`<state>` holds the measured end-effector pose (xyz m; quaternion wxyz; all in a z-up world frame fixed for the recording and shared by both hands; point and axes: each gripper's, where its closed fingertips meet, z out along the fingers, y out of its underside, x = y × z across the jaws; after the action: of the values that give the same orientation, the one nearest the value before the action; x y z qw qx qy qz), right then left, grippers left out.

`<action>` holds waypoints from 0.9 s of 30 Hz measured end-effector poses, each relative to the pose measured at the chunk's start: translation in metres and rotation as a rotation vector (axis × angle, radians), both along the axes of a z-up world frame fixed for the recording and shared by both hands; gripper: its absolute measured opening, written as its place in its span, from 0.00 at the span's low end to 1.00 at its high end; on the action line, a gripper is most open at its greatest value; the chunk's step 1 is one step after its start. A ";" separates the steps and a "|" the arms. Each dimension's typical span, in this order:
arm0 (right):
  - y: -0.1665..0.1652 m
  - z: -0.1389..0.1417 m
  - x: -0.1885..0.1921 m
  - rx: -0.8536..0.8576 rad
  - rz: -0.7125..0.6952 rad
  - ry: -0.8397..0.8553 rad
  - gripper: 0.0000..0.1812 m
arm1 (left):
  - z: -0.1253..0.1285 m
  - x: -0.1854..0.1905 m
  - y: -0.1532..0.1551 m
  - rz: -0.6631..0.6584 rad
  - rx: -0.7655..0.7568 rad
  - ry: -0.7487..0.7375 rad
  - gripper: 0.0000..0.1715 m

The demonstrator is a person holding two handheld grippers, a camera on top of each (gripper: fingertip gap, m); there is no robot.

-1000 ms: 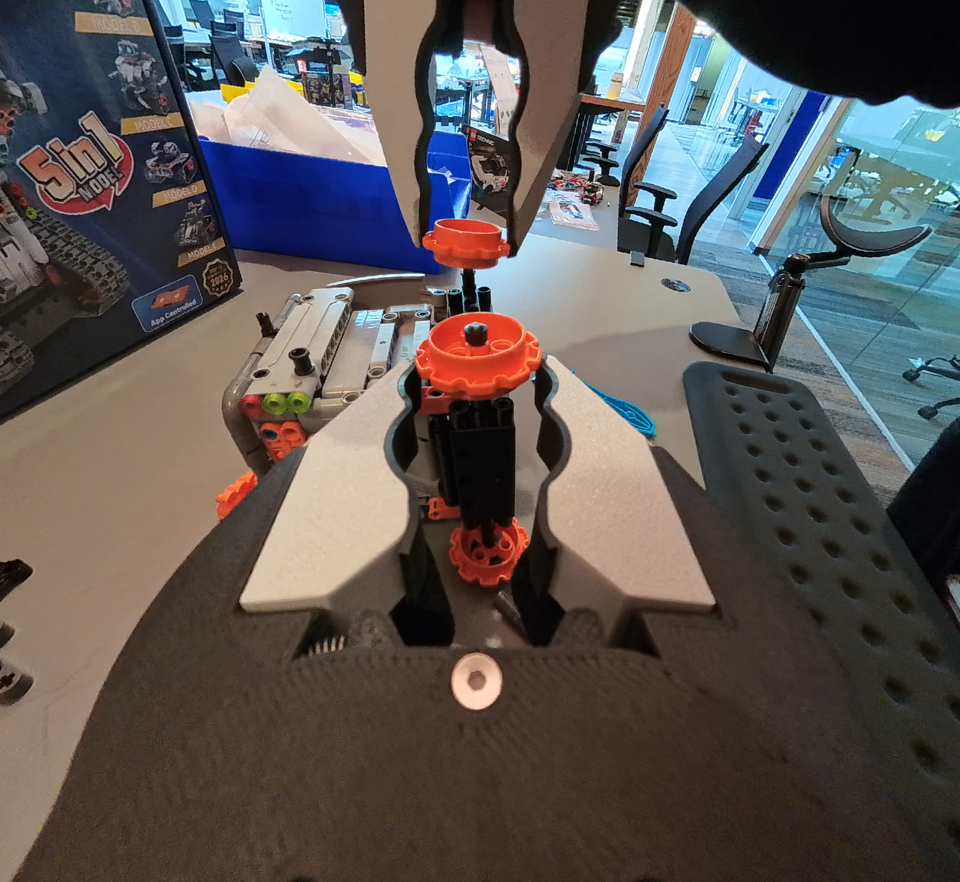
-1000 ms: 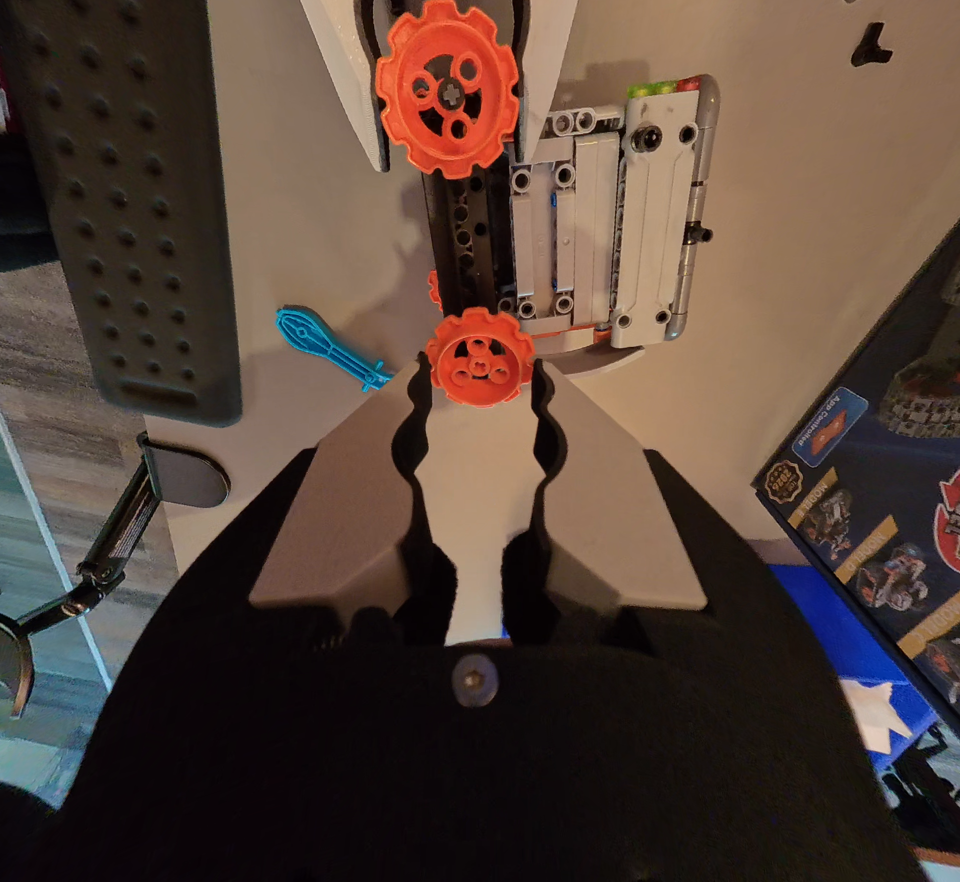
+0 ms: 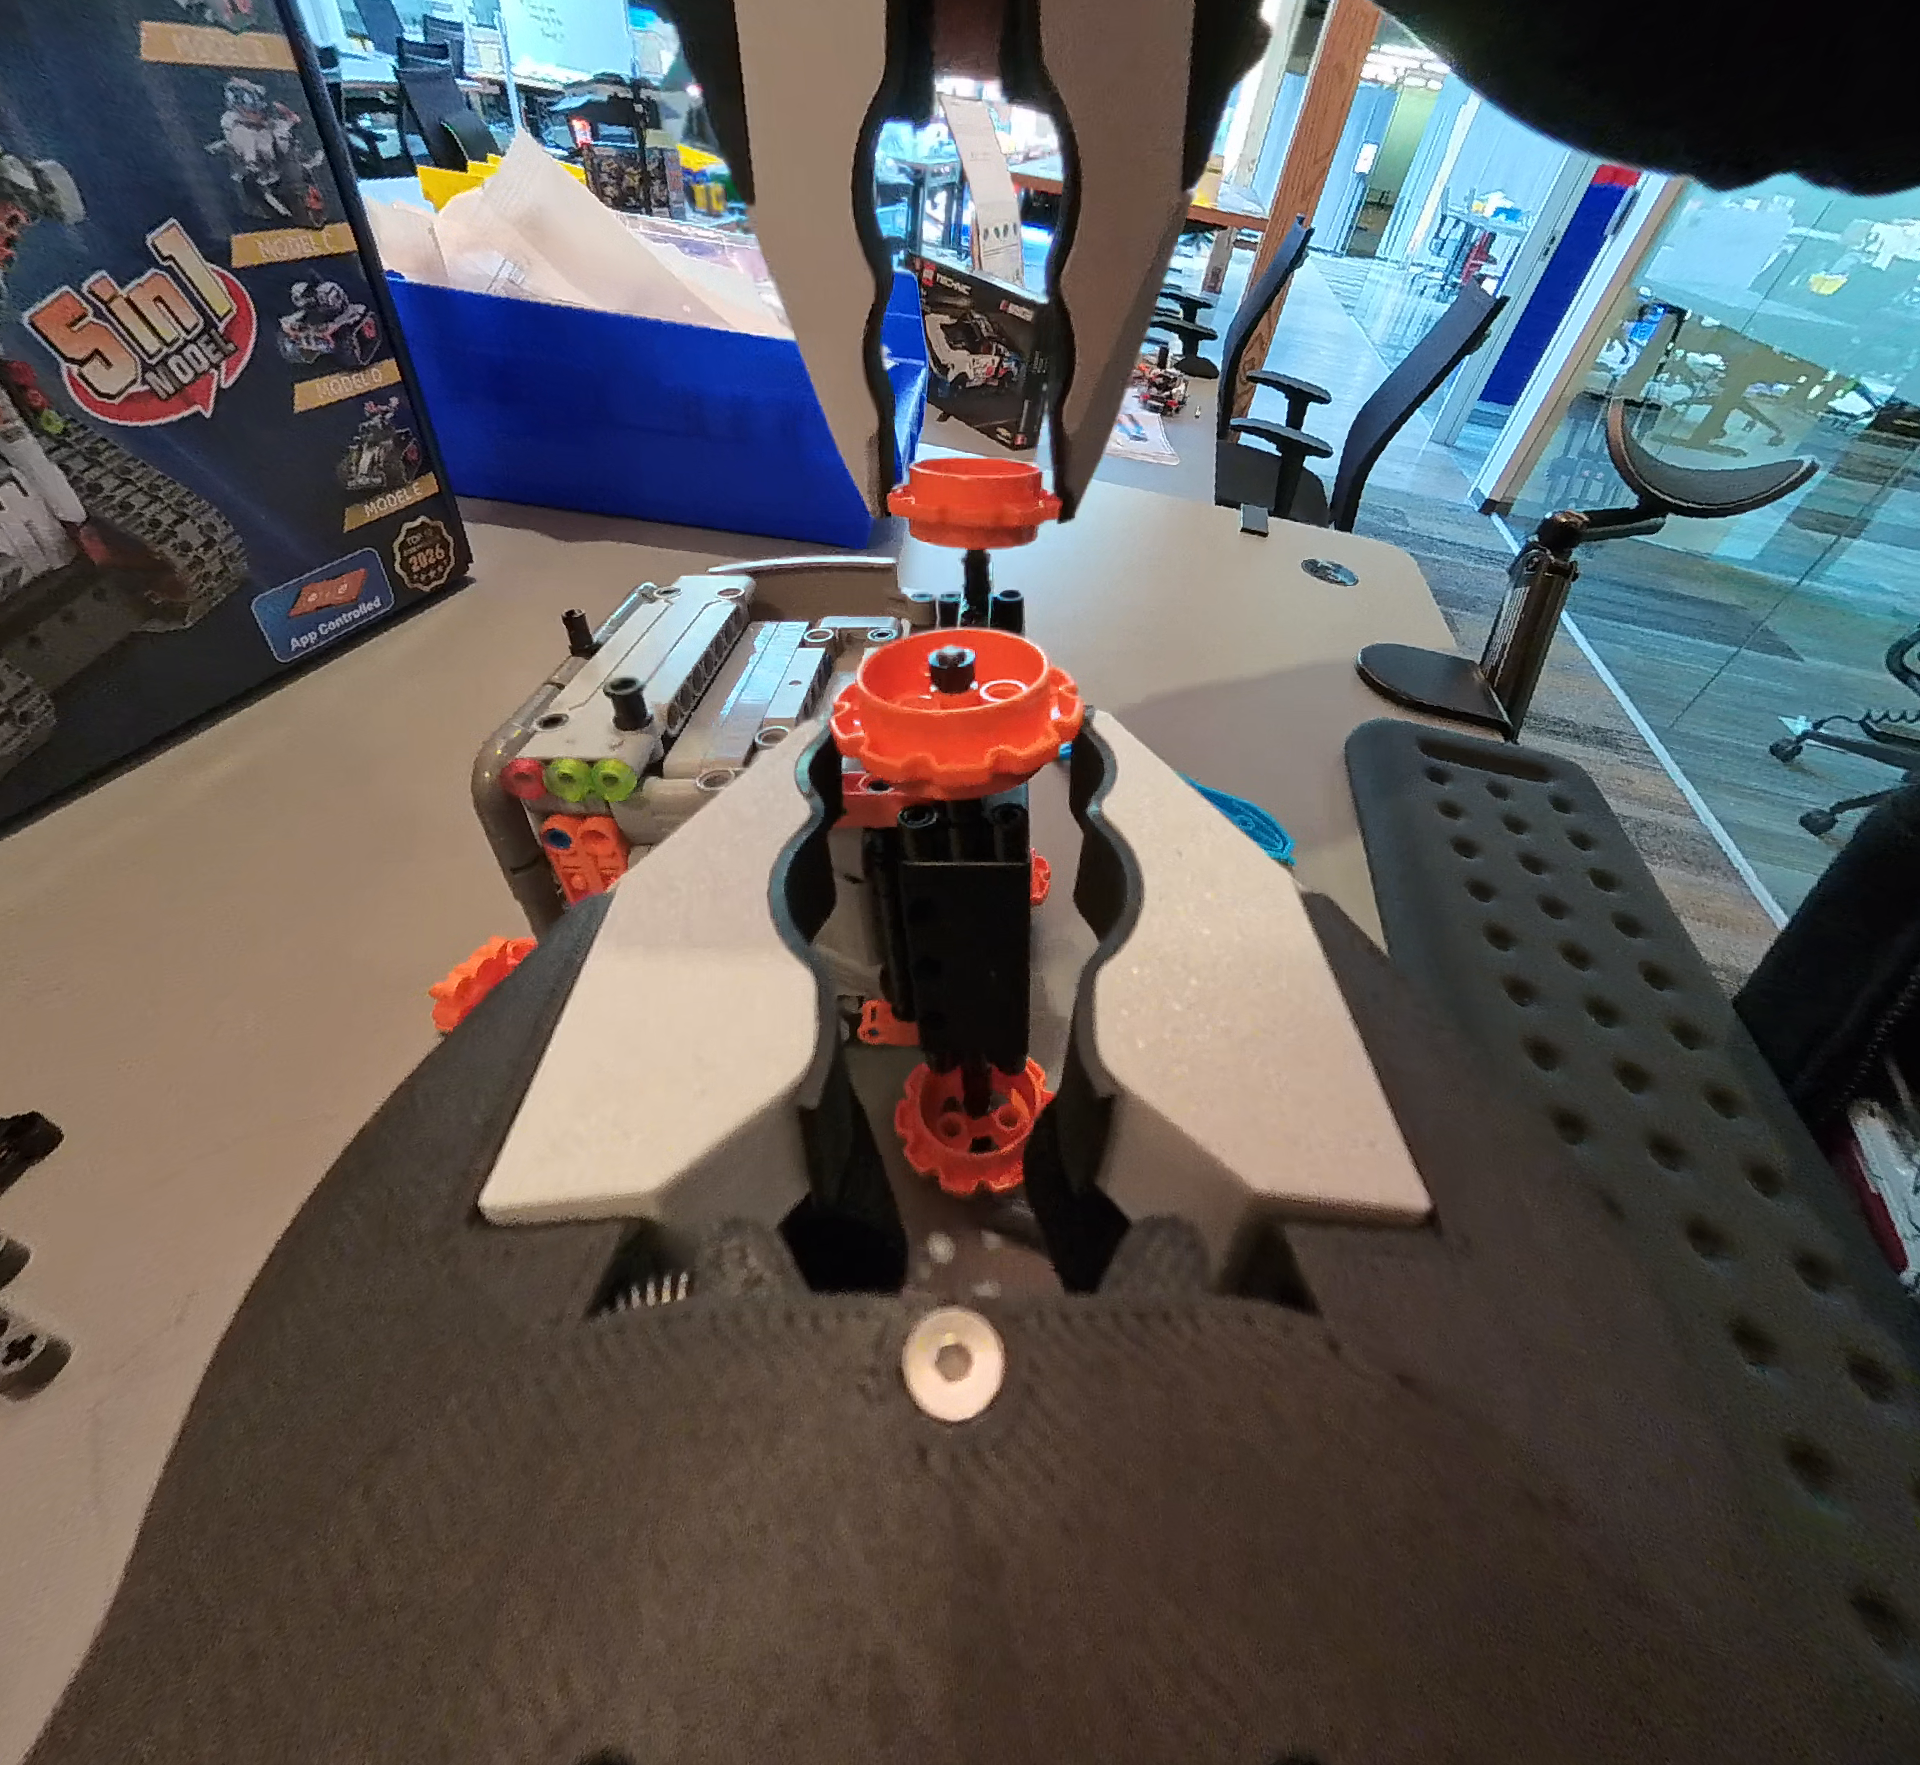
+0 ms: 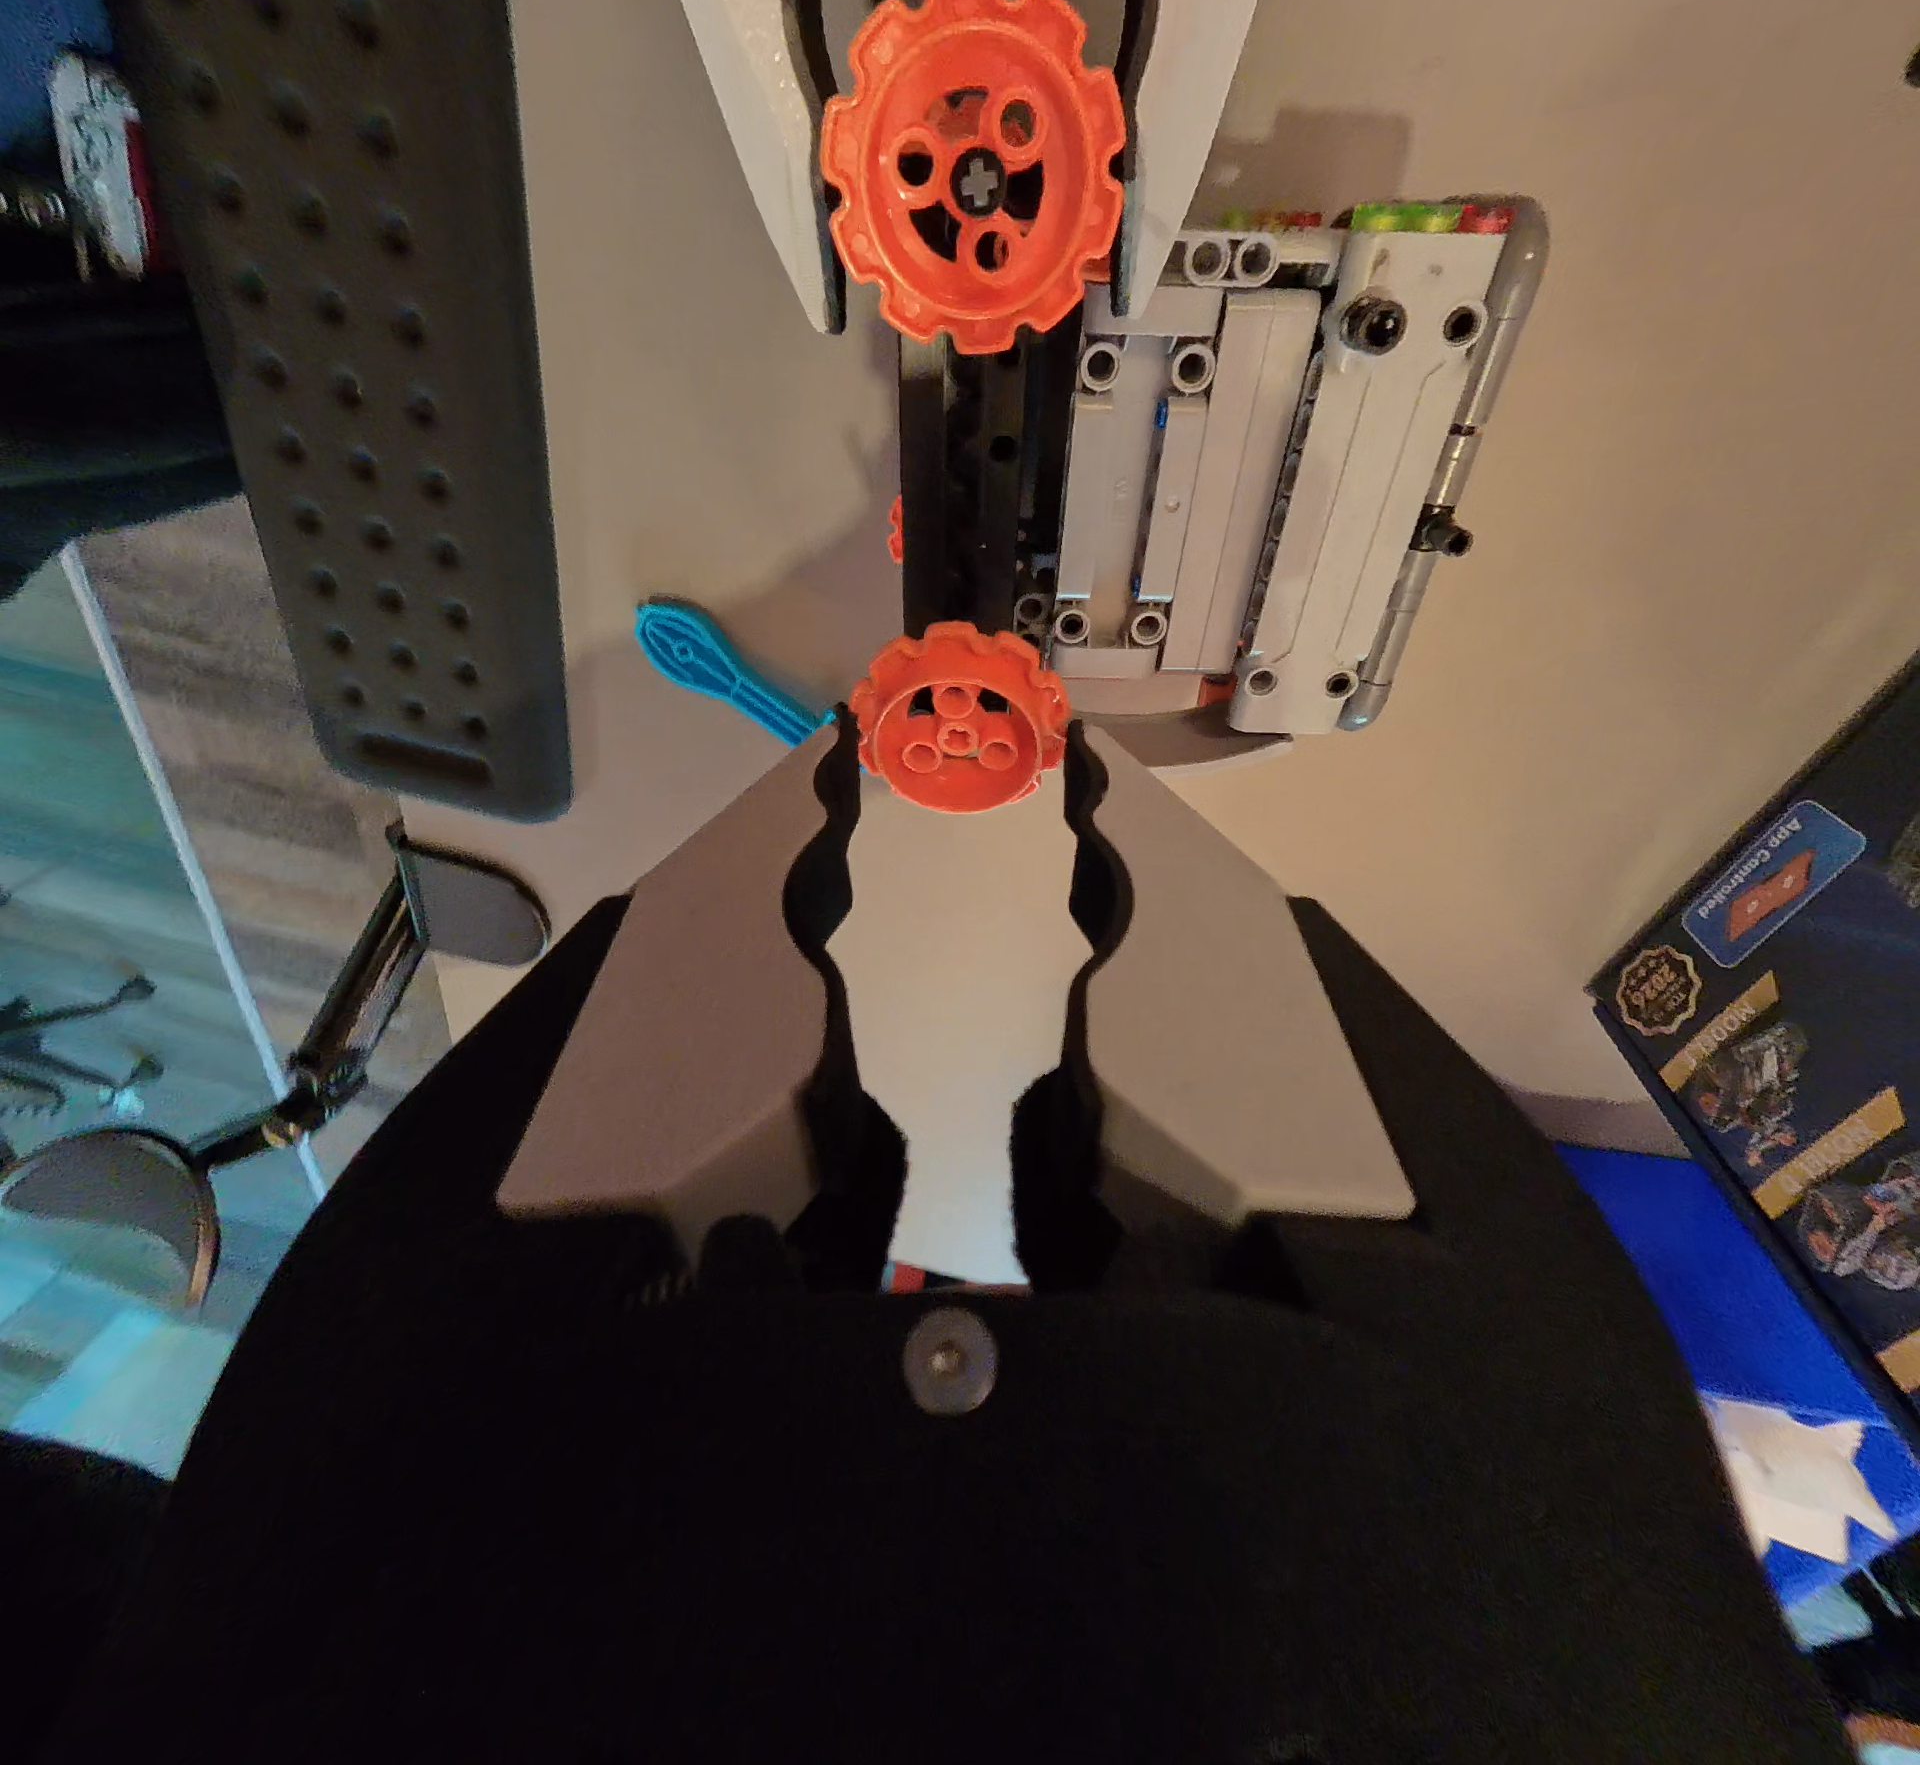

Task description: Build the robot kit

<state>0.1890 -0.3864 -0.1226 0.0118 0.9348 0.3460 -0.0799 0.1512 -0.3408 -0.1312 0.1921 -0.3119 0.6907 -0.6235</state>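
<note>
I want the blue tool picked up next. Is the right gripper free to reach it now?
Probably not yet: the right gripper is shut on a small wheel. The blue tool lies uncovered close beside it, so only the full jaws hinder. The left gripper clamps the big wheel.

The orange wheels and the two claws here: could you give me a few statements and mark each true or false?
1. The right claw grips a small orange wheel. True.
2. The left claw is closed around a blue tool. False: it holds the brick model's black beam under the large orange wheel.
3. A blue tool lies on the table. True.
4. The large orange wheel lies loose on the table. False: it sits on a black axle.
</note>
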 end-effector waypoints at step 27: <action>0.009 -0.002 -0.013 0.150 -0.145 0.208 0.21 | -0.001 -0.002 0.009 -0.018 -0.007 -0.018 0.25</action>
<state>0.1758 -0.3776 -0.1248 -0.0999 0.9423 0.2817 -0.1510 0.1490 -0.3315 -0.1322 0.1914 -0.3008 0.6896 -0.6304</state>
